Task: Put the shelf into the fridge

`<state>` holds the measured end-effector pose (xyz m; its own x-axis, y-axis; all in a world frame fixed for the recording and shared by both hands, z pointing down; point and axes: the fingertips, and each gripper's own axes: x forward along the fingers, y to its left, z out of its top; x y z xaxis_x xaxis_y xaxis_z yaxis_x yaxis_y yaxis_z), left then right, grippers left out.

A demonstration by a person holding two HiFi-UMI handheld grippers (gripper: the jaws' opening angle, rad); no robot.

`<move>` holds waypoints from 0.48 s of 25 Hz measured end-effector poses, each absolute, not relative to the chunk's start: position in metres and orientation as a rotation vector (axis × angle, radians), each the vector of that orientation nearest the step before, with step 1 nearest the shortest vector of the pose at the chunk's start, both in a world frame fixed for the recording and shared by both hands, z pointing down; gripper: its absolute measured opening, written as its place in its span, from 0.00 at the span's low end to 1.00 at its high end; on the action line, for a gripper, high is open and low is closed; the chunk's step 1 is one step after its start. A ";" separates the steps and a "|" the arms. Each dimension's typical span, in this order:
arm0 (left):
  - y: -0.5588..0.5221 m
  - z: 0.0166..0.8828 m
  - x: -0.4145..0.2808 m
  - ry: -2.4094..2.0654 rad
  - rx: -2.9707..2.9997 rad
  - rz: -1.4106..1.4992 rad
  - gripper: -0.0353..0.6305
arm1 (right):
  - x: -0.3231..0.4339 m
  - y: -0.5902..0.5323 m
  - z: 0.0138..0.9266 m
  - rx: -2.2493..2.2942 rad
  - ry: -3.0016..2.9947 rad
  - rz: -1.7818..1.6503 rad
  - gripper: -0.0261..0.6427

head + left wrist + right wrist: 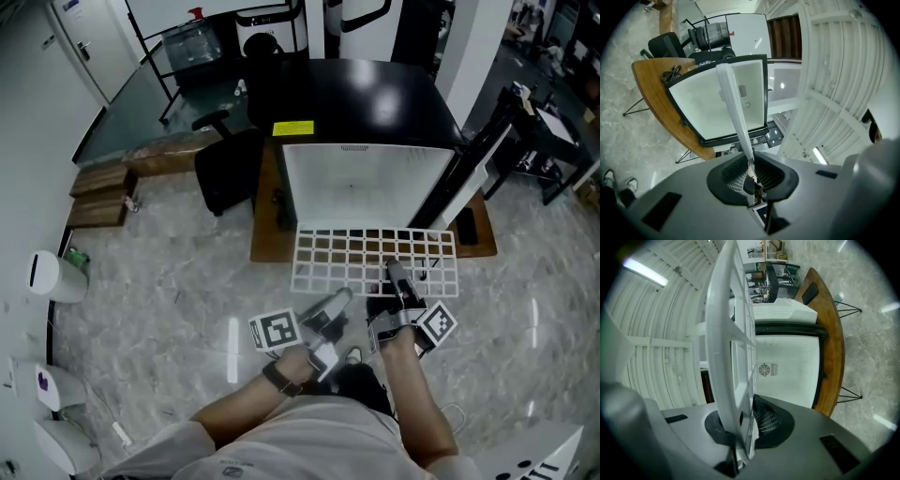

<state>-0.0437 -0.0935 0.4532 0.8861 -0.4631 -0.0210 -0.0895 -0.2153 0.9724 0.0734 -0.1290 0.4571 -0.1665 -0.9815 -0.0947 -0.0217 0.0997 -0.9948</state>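
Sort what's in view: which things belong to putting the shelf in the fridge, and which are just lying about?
Part of the job:
- white grid shelf, gripped by the left gripper and the right gripper
- open fridge on the wooden table

Just lying about:
- black office chair
- wooden blocks on the floor
- white bin

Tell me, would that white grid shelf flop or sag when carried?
Probably stiff: the shelf looks flat though gripped only near one edge by the left hand-held gripper and right hand-held gripper. Likely light, being mostly open grid.
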 end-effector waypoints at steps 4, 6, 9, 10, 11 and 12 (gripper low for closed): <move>-0.109 0.460 -0.041 -0.435 1.766 -0.370 0.12 | 0.075 -0.146 0.463 -1.063 1.411 -1.257 0.11; -0.117 0.464 -0.038 -0.444 1.768 -0.379 0.12 | 0.078 -0.157 0.467 -1.058 1.429 -1.265 0.11; -0.128 0.471 -0.031 -0.448 1.751 -0.409 0.12 | 0.081 -0.171 0.478 -1.055 1.450 -1.291 0.11; -0.131 0.475 -0.029 -0.449 1.746 -0.417 0.12 | 0.082 -0.174 0.482 -1.054 1.452 -1.302 0.11; -0.135 0.479 -0.029 -0.458 1.754 -0.413 0.12 | 0.083 -0.178 0.486 -1.053 1.453 -1.313 0.11; -0.140 0.484 -0.029 -0.470 1.767 -0.405 0.12 | 0.084 -0.183 0.490 -1.053 1.453 -1.322 0.11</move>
